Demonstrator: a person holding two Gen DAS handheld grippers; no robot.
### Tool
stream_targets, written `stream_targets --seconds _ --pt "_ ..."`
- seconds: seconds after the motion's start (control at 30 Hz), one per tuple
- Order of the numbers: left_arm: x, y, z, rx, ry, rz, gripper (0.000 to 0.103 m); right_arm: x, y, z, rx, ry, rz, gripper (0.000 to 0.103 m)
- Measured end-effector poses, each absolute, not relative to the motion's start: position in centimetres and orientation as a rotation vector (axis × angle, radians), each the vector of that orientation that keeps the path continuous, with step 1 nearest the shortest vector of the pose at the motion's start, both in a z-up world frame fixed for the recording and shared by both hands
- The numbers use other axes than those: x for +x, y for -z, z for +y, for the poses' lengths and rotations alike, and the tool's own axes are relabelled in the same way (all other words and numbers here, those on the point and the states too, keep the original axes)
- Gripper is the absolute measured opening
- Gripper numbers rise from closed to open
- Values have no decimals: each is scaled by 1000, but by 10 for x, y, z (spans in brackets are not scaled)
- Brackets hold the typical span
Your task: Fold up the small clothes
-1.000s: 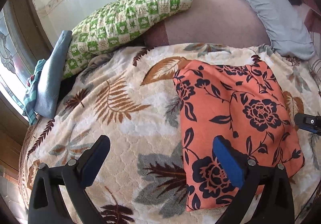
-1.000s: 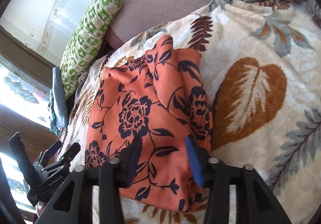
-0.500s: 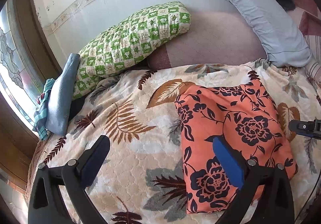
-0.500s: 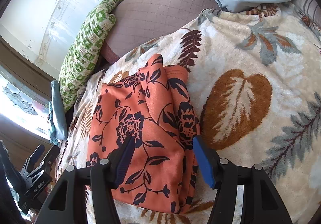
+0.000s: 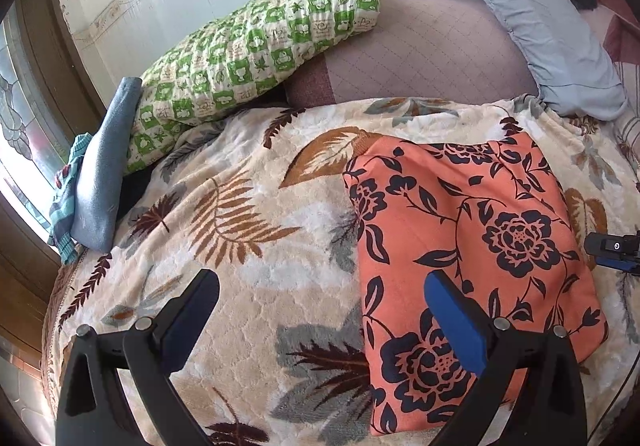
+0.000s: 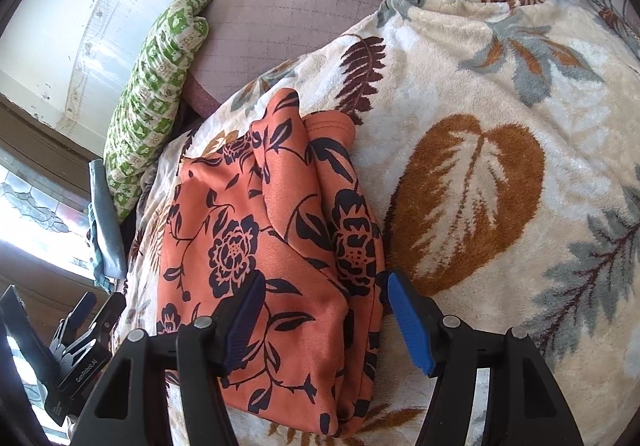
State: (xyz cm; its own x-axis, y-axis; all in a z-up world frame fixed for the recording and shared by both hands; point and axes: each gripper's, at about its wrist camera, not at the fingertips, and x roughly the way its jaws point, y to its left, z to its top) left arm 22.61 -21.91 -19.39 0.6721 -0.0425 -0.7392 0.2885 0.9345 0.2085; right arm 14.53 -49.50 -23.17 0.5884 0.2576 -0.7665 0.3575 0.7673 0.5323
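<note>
the orange floral garment (image 5: pixel 472 242) lies folded into a rough rectangle on the leaf-patterned blanket (image 5: pixel 248 246) covering the bed, nearer the right side. the right gripper (image 6: pixel 324 310) hovers over its near right edge with jaws apart, pads on either side of the bulky folded layers but not pressing them. the left gripper (image 5: pixel 320 310) hangs released, wide open, straddling the garment's left edge and holding nothing. to finish this fold well, i would judge the thick right edge (it bunches in the right wrist view) needs a smoothing press, or both grippers should take the near corners together so the layers do not slide. compared with a second ago, the right gripper's jaws have just opened wider and let the cloth go, and the garment sits flatter.
</note>
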Motion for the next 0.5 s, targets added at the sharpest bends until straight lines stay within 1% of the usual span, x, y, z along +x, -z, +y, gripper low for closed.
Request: stream_targets --seconds 0.23,0.4,0.5 --pt "257 228 -222 180 322 1055 103 141 241 -511 769 82 977 68" --pt "270 250 -231 142 406 1155 103 142 250 -515 854 48 987 71" --pt "271 260 -234 101 450 1193 103 146 259 -511 875 36 1008 71"
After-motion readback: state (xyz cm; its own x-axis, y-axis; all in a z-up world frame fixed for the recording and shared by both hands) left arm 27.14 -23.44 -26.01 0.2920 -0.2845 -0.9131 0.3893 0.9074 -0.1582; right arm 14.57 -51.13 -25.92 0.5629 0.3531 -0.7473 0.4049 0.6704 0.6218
